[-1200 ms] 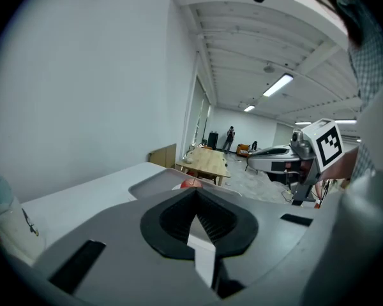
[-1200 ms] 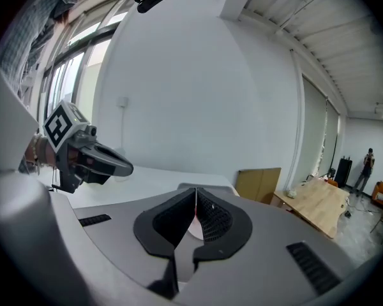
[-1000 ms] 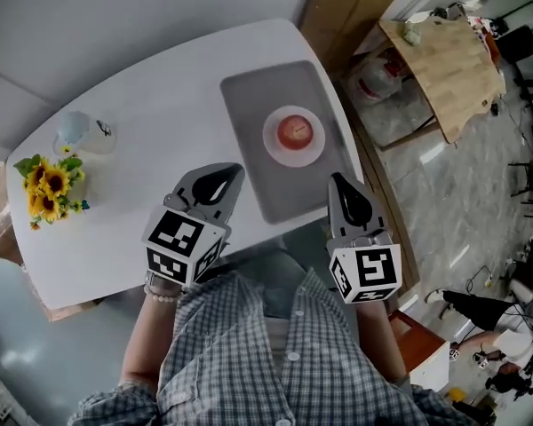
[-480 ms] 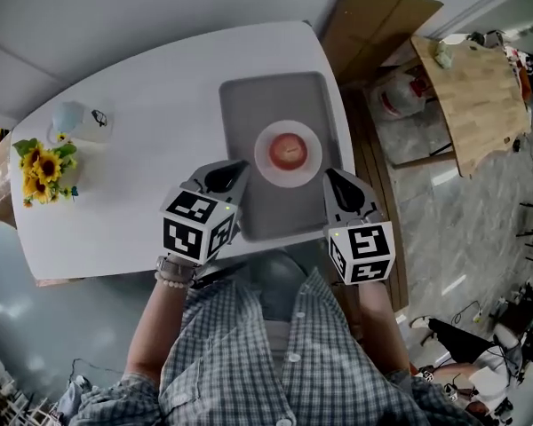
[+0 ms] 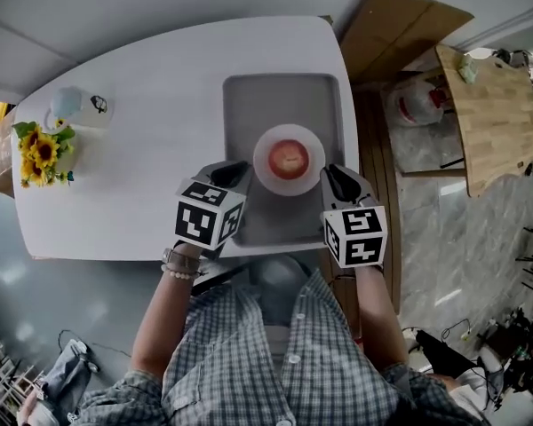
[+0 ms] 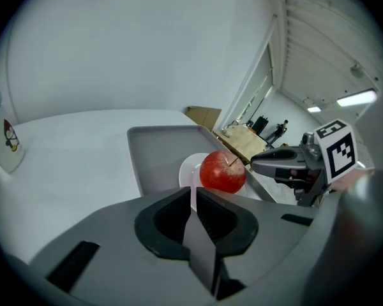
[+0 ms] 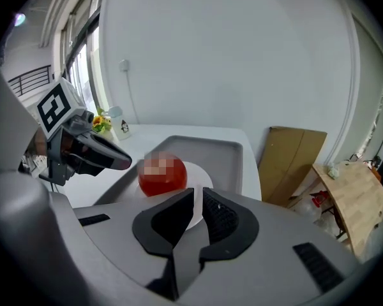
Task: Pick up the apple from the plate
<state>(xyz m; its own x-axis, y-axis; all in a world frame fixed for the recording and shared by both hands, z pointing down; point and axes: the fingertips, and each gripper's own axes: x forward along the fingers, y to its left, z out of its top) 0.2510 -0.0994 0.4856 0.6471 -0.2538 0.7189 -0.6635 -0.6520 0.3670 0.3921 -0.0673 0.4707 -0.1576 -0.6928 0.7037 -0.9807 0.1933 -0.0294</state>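
Observation:
A red apple (image 5: pixel 289 157) sits on a small white plate (image 5: pixel 268 177) in a grey tray (image 5: pixel 249 105) on the white table. My left gripper (image 5: pixel 234 169) hovers at the plate's near left and my right gripper (image 5: pixel 331 174) at its near right; neither touches the apple. In the left gripper view the apple (image 6: pixel 223 172) lies just beyond the left gripper (image 6: pixel 193 193), whose jaws are shut on nothing. In the right gripper view the apple (image 7: pixel 162 174) lies ahead and left of the right gripper (image 7: pixel 198 204), also shut and empty.
A sunflower bunch (image 5: pixel 40 153) and a clear cup (image 5: pixel 75 106) stand at the table's far left. The table's right edge runs just past the tray, with cardboard (image 5: pixel 400 25) and a wooden table (image 5: pixel 497 114) on the floor side beyond it.
Both grippers have moved forward and now flank the near side of the plate. The apple and the plate have not moved.

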